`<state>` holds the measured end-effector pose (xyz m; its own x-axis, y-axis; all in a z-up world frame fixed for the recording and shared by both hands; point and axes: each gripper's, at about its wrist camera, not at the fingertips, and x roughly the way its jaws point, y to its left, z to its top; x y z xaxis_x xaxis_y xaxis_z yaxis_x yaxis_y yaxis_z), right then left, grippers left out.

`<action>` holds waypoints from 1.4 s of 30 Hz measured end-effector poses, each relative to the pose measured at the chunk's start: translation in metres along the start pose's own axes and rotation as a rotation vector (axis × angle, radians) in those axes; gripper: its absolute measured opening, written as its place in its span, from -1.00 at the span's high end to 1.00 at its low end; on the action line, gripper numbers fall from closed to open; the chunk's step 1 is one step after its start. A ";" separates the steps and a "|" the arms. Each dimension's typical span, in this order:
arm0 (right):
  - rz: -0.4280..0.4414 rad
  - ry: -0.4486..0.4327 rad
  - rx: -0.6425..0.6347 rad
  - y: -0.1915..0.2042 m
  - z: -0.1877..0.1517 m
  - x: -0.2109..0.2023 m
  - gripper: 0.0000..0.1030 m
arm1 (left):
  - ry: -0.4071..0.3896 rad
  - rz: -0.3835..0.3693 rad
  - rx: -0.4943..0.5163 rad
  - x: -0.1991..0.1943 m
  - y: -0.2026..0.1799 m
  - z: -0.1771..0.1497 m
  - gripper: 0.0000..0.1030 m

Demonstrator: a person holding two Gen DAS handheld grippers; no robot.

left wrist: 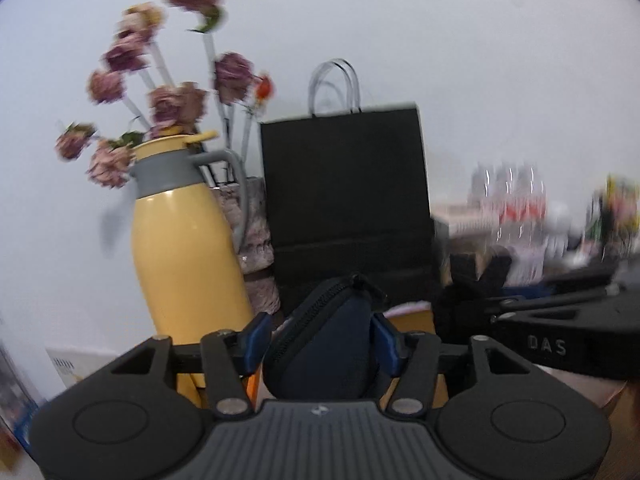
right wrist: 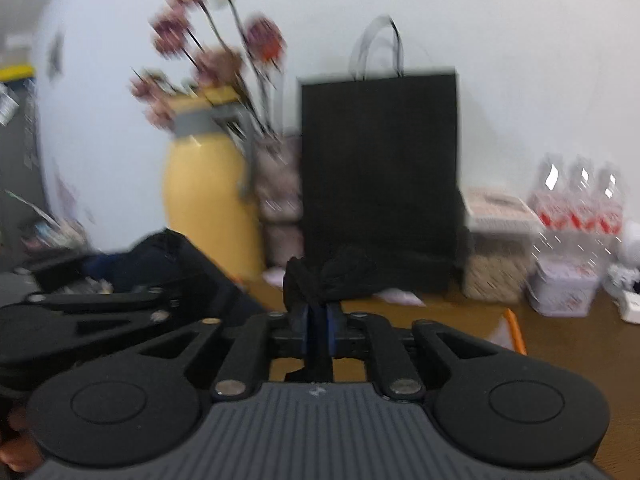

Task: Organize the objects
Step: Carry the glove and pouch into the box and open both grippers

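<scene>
My left gripper [left wrist: 320,340] is shut on a dark navy zippered pouch [left wrist: 324,340] and holds it upright above the wooden table. My right gripper [right wrist: 319,330] is shut on a bunch of black cloth [right wrist: 332,276], which sticks up past the blue fingertips. The right gripper shows at the right of the left wrist view [left wrist: 560,332], and the cloth shows there too [left wrist: 468,296]. The left gripper and pouch show at the lower left of the right wrist view [right wrist: 132,300]. Both views are blurred.
A yellow thermos jug [left wrist: 188,240] with a grey handle stands at the left, with dried pink flowers [left wrist: 176,104] behind it. A black paper bag [left wrist: 348,204] stands against the white wall. Boxes and plastic bottles [right wrist: 576,204] are at the right on the wooden table [right wrist: 440,312].
</scene>
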<state>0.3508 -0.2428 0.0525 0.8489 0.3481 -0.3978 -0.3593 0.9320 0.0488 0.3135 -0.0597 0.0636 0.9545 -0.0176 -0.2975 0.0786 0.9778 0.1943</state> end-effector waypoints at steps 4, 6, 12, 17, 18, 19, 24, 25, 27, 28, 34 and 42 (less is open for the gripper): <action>-0.146 0.101 -0.057 -0.010 -0.012 0.022 -0.75 | -0.021 0.058 0.036 0.007 -0.004 -0.011 -1.00; -0.142 0.118 -0.047 -0.017 -0.017 0.022 -0.99 | -0.029 0.040 0.009 0.006 0.000 -0.012 -1.00; -0.172 0.100 -0.081 -0.016 -0.017 0.009 -1.00 | -0.016 0.031 -0.008 0.001 0.003 -0.009 -1.00; -0.194 0.079 -0.085 -0.016 -0.015 -0.008 -1.00 | -0.009 0.009 -0.022 -0.010 0.002 -0.003 -1.00; -0.199 0.074 -0.082 -0.016 -0.014 -0.014 -1.00 | -0.006 0.003 -0.028 -0.012 0.002 -0.003 -1.00; -0.201 0.067 -0.078 -0.016 -0.014 -0.019 -1.00 | 0.000 -0.002 -0.036 -0.016 0.002 -0.002 -1.00; -0.204 0.029 -0.058 -0.016 -0.015 -0.048 -1.00 | 0.019 -0.017 -0.075 -0.034 0.005 0.001 -1.00; -0.204 0.024 -0.057 -0.016 -0.016 -0.054 -1.00 | 0.023 -0.019 -0.084 -0.038 0.006 0.000 -1.00; -0.204 0.012 -0.054 -0.014 -0.018 -0.066 -1.00 | 0.035 -0.023 -0.101 -0.046 0.007 0.000 -1.00; -0.203 0.008 -0.052 -0.014 -0.020 -0.071 -1.00 | 0.041 -0.024 -0.107 -0.050 0.008 0.000 -1.00; -0.190 -0.002 -0.038 -0.006 -0.033 -0.100 -1.00 | 0.064 -0.020 -0.134 -0.077 0.011 -0.007 -1.00; -0.174 0.003 -0.038 0.009 -0.051 -0.128 -1.00 | 0.095 -0.006 -0.161 -0.107 0.017 -0.020 -1.00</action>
<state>0.2194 -0.2845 0.0574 0.8986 0.1811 -0.3996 -0.2212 0.9736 -0.0562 0.2066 -0.0368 0.0803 0.9222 -0.0117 -0.3866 0.0302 0.9987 0.0420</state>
